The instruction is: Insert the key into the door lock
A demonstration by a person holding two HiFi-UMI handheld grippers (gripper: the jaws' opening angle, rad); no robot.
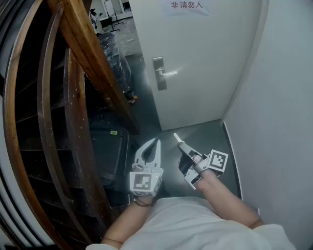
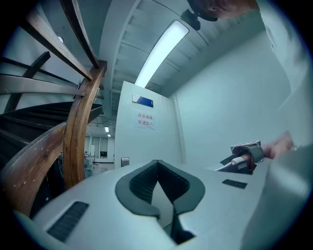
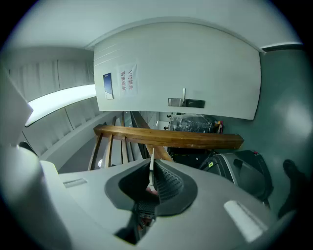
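While right gripper [image 1: 182, 144] jaws clench key [image 3: 151, 168] well short of door lock [image 1: 159, 73], left gripper [image 1: 155, 142] jaws closed, empty.

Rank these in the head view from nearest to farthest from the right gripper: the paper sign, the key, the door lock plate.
1. key: held in the right gripper itself, sticking out ahead.
2. door lock plate: at the left edge of the door, farther ahead.
3. paper sign: at the top of the door.

white walls [image 1: 283, 97], grey floor [image 1: 208, 134], wooden stair railing [image 1: 93, 63], long ceiling strip light [image 2: 161, 53]
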